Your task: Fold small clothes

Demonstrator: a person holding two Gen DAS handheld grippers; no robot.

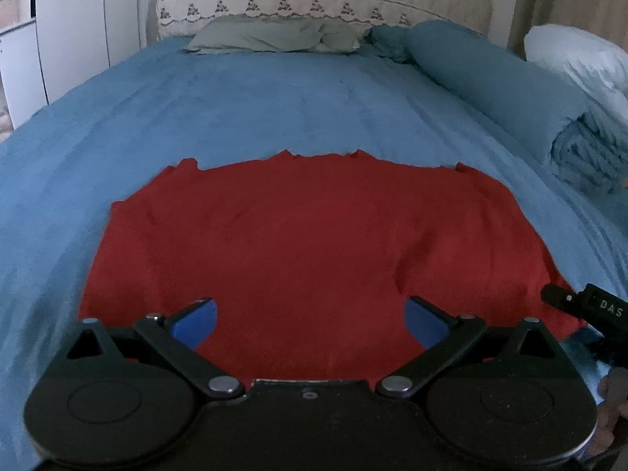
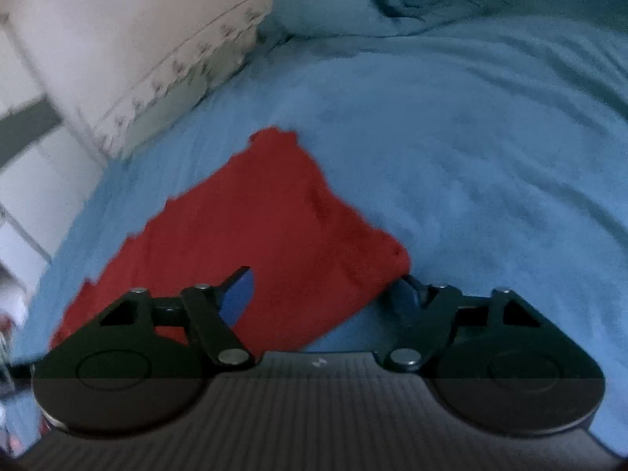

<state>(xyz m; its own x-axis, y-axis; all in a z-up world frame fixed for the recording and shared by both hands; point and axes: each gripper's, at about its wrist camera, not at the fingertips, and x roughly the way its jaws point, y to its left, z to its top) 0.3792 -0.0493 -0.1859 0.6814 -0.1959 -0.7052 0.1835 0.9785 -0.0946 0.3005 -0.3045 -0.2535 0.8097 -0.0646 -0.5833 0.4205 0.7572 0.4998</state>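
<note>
A red garment (image 1: 306, 235) lies flat on the blue bedspread (image 1: 274, 98). My left gripper (image 1: 310, 320) is open, its blue pads (image 1: 196, 320) wide apart over the garment's near edge, holding nothing. In the right wrist view the same red garment (image 2: 255, 227) lies to the left and ahead. My right gripper (image 2: 325, 290) is open, with the garment's near right corner lying between its fingers; the right finger (image 2: 412, 294) sits beside that corner. The right gripper's black body also shows in the left wrist view (image 1: 588, 310) at the garment's right edge.
A grey-green pillow (image 1: 274, 35) and a rolled blue duvet (image 1: 490, 78) lie at the head and right of the bed. A quilted headboard cover (image 1: 322, 0) stands behind. White furniture (image 1: 59, 39) stands left of the bed.
</note>
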